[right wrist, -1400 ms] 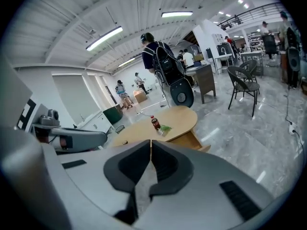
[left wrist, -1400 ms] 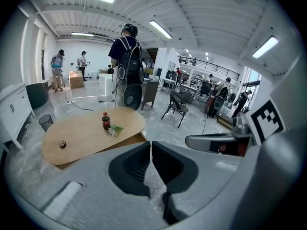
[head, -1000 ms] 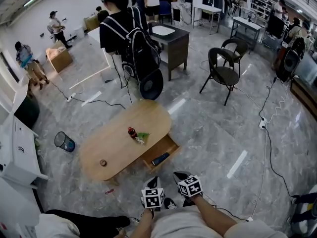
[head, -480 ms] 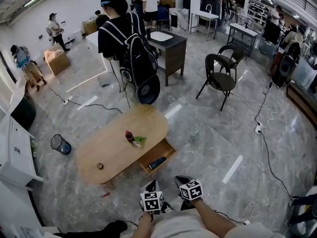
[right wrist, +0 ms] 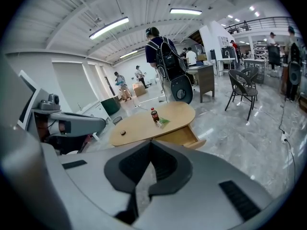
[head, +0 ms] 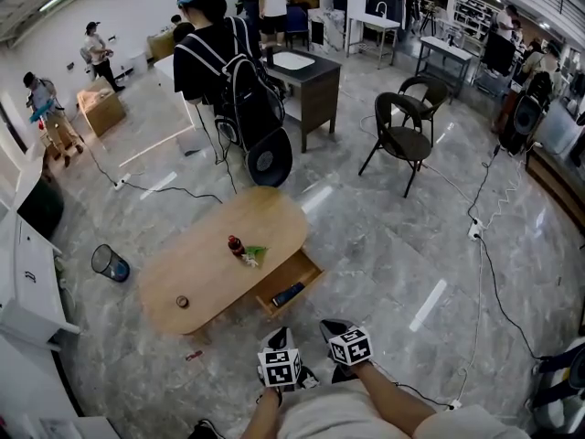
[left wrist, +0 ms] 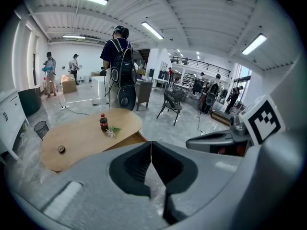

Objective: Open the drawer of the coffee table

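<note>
Fingers (left wrist: 129, 164) clenched shut on both, nothing between them: left gripper (left wrist: 151, 147) and right gripper (right wrist: 150, 146) hang empty near the person's body, well apart from the coffee table (head: 210, 263). Drawer (head: 302, 271) already stands pulled out on the table's near side. Risk: 1 more tug could drag it off its runners and dump the load. A bump could topple the bottle (head: 235, 244) on top. Drawer holds 1 dark flat thing (head: 289, 294), too small to name. Bin (head: 109, 262) on the floor, contents unclear.

Oval wooden table (head: 206, 268) on the floor (head: 384, 245): bottle (head: 236, 244) and green sprig (head: 255, 254) at mid-top, small round thing (head: 182, 301) near its left end. The drawer (head: 306, 268) stands open at the front edge.
</note>
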Demonstrator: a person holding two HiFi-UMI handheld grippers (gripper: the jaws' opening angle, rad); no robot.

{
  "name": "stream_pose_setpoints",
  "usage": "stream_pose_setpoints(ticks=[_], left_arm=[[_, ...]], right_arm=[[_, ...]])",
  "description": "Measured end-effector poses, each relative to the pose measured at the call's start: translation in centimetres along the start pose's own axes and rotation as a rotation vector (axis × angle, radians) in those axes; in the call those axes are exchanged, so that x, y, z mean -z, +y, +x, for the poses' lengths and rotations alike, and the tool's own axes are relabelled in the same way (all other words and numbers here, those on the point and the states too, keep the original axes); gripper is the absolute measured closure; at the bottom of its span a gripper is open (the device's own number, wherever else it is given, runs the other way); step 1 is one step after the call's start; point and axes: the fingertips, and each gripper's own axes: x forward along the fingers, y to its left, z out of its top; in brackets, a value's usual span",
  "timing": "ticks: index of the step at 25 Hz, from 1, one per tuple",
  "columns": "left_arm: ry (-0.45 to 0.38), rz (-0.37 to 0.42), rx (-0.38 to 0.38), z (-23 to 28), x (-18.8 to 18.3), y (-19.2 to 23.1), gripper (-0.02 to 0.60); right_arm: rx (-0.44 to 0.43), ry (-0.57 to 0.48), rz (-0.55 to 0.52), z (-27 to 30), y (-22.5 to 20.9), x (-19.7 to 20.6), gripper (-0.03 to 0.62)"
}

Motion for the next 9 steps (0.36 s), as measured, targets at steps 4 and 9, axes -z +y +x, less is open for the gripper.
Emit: stream_pose_setpoints(ticks=[4,9], left_arm=[[-0.008,-0.023,-0.006,-0.17,0.16,0.36,0.569],[-0.027,-0.053,0.010,-0.18,-0.54,-0.37,0.569]], right_arm=[[-0.011,-0.007,-0.001,0.11,0.16,-0.05,0.579],[-0.004,0.009,-0.003,-0.43,-0.35,0.18,0.579]])
